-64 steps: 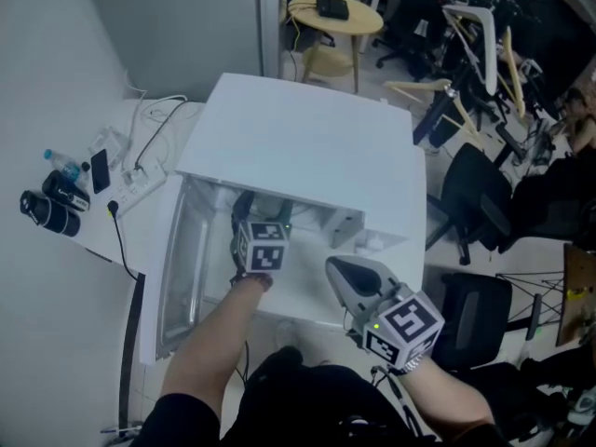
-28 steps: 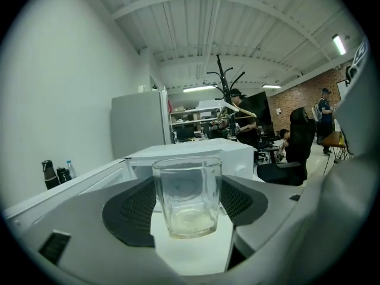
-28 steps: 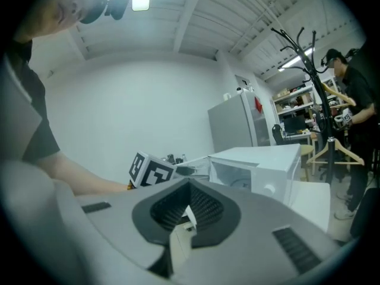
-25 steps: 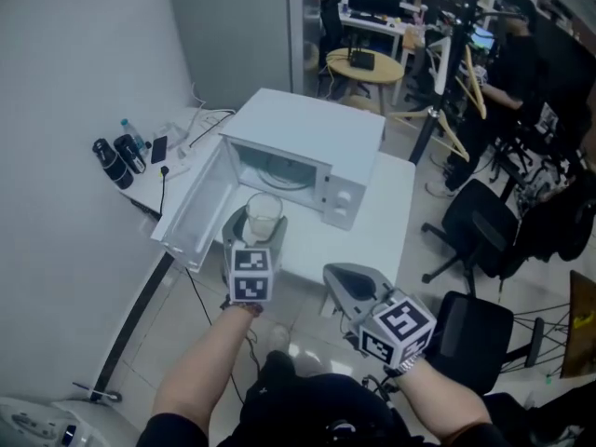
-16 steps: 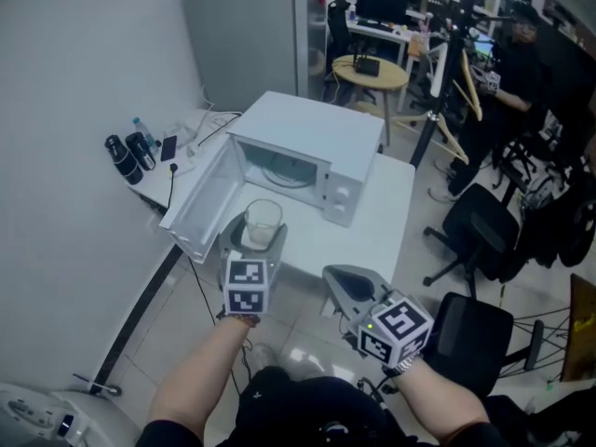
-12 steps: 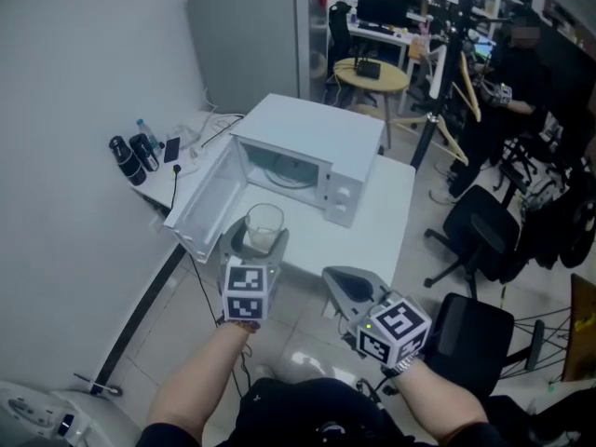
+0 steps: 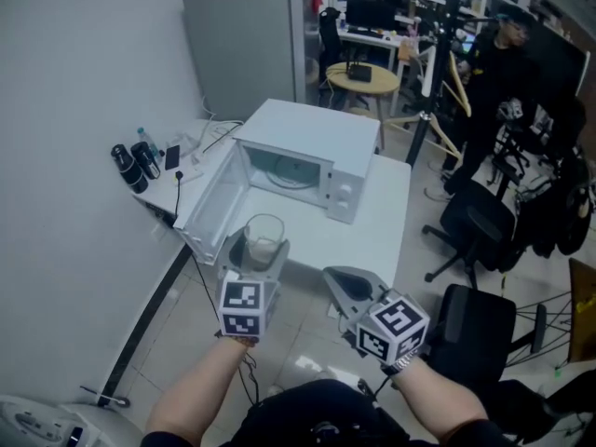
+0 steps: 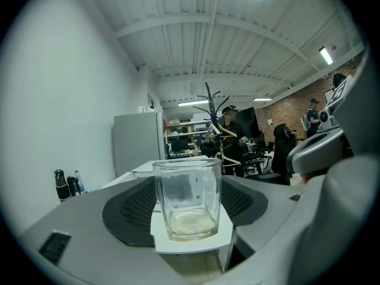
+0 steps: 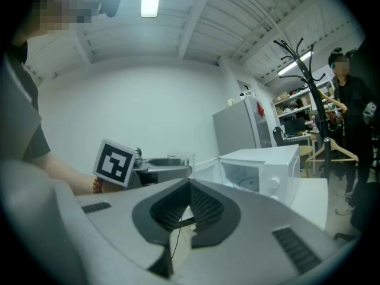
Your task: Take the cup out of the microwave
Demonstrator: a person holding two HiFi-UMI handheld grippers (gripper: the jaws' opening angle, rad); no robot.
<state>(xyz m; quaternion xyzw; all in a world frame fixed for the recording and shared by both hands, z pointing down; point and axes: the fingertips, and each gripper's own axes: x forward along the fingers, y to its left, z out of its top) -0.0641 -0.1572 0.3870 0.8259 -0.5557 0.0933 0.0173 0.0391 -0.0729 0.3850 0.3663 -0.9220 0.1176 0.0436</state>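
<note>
A clear, empty glass cup point(image 7: 264, 237) stands upright between the jaws of my left gripper point(image 7: 256, 252), which is shut on it. It hangs in front of the table's near edge, outside the white microwave point(image 7: 312, 142). In the left gripper view the cup point(image 8: 187, 198) fills the middle, with dark pads on both sides. The microwave door point(image 7: 214, 208) hangs open to the left and the turntable shows inside. My right gripper point(image 7: 346, 287) is shut with nothing in it, low and to the right of the cup. The right gripper view shows its jaws point(image 9: 184, 209) closed together.
The white table point(image 7: 386, 222) bears the microwave, with bottles point(image 7: 135, 161) and cables at its left end. A grey cabinet point(image 7: 247, 45) stands behind. A round table point(image 7: 361, 77), a coat rack, office chairs point(image 7: 475, 222) and a standing person point(image 7: 494, 54) are to the right.
My left gripper has come back out of the microwave with the cup in it. The view has drawn away from the table. The right gripper has hardly moved.
</note>
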